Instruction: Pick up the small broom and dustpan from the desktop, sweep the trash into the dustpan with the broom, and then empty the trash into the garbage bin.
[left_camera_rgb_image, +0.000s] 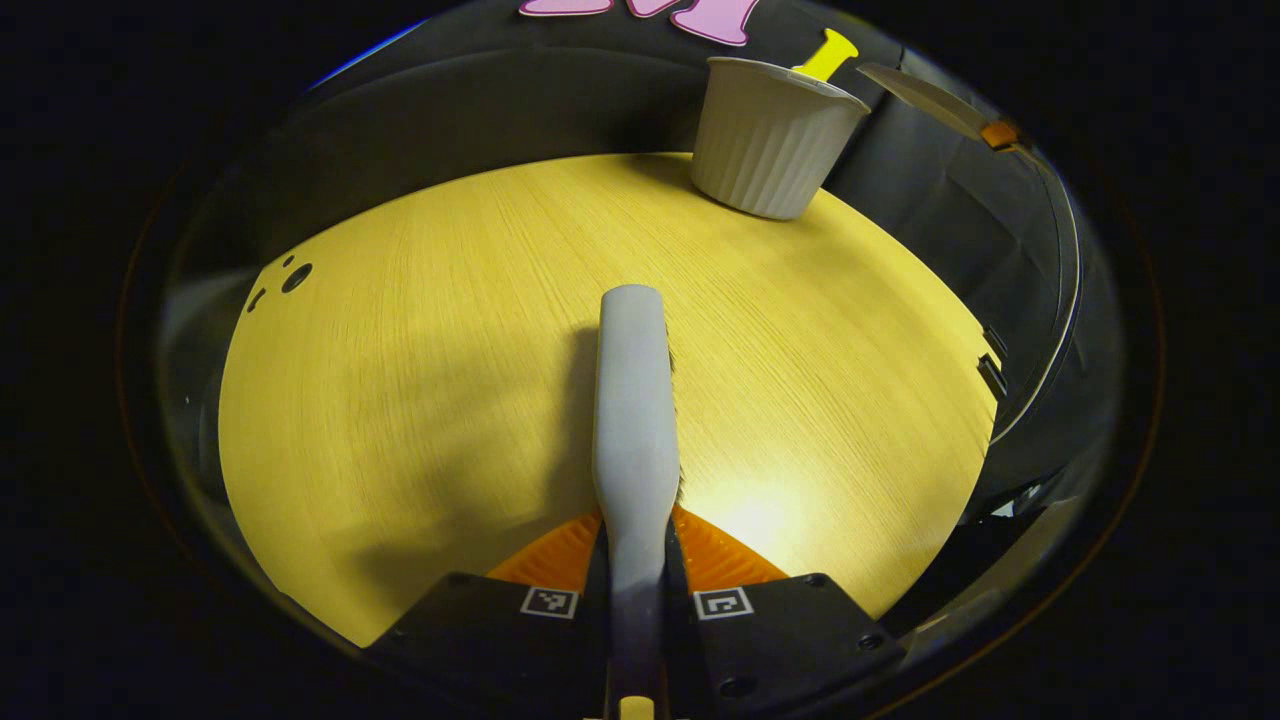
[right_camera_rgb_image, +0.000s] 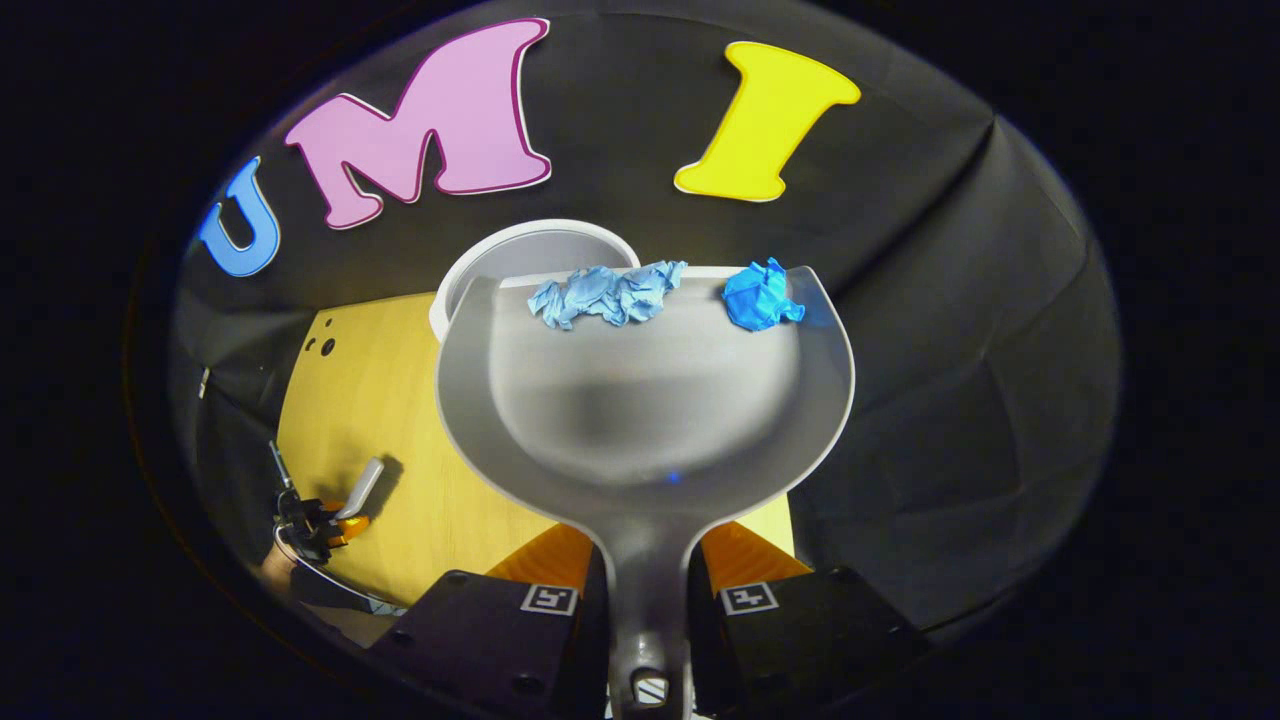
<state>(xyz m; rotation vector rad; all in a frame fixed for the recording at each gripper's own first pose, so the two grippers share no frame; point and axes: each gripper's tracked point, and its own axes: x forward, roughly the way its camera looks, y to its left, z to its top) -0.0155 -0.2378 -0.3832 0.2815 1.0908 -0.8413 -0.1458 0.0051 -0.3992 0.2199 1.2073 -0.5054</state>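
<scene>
My left gripper (left_camera_rgb_image: 637, 560) is shut on the grey handle of the small broom (left_camera_rgb_image: 633, 400), which points forward low over the wooden desktop (left_camera_rgb_image: 420, 400). The white ribbed garbage bin (left_camera_rgb_image: 770, 135) stands at the table's far edge. My right gripper (right_camera_rgb_image: 645, 585) is shut on the handle of the grey dustpan (right_camera_rgb_image: 640, 400), held tilted forward above the bin (right_camera_rgb_image: 500, 250). Two crumpled blue paper wads (right_camera_rgb_image: 605, 295) (right_camera_rgb_image: 760, 295) lie at the pan's front lip, over the bin's rim. The left gripper with the broom (right_camera_rgb_image: 360, 490) shows far off at lower left.
The desktop (right_camera_rgb_image: 400, 440) has small holes (left_camera_rgb_image: 295, 277) near its far left corner. Black cloth walls close in behind the table and on the right. A panel with an orange clip (left_camera_rgb_image: 998, 133) hangs beyond the bin.
</scene>
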